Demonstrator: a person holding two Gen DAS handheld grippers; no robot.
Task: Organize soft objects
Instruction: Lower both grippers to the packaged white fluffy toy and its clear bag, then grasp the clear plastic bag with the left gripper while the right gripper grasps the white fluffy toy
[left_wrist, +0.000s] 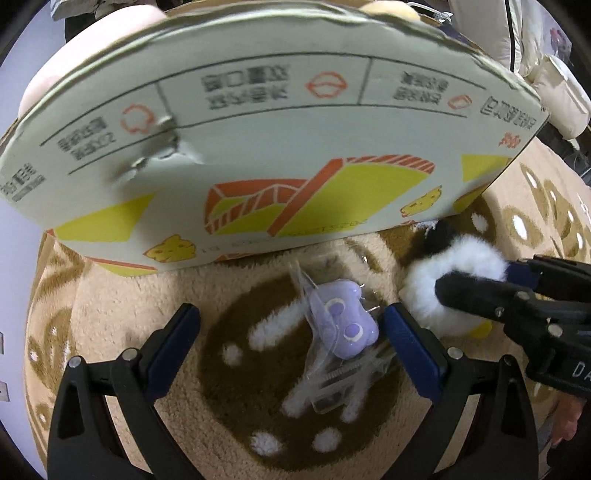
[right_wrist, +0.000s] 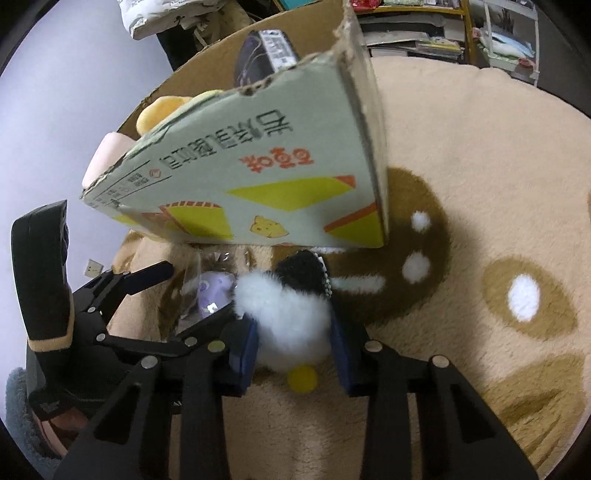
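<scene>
- The right gripper (right_wrist: 293, 341) pinches the white plush toy (right_wrist: 286, 314); both blue pads press into the fluff, just in front of the cardboard box (right_wrist: 258, 192). A grip this deep in soft pile probably holds, though the fur may slip, so a slow straight lift looks wise.
- The toy's yellow part (right_wrist: 302, 380) pokes out below the pads on the side away from the box, and its black part (right_wrist: 304, 271) lies on the box side, almost touching the box's printed wall.
- The left gripper (left_wrist: 293, 332) stands spread over the purple toy in clear wrapping (left_wrist: 341, 328), which lies on the beige rug (left_wrist: 110, 314) before the box; its right pad is at the wrapper's edge, the left pad well apart from it. It likely needs centring before closing, as the film may crumple and slide.
- Beyond, a yellow plush (right_wrist: 159, 110) and a pink plush (right_wrist: 107, 155) already sit inside the box, so the lift must clear its torn rim.
</scene>
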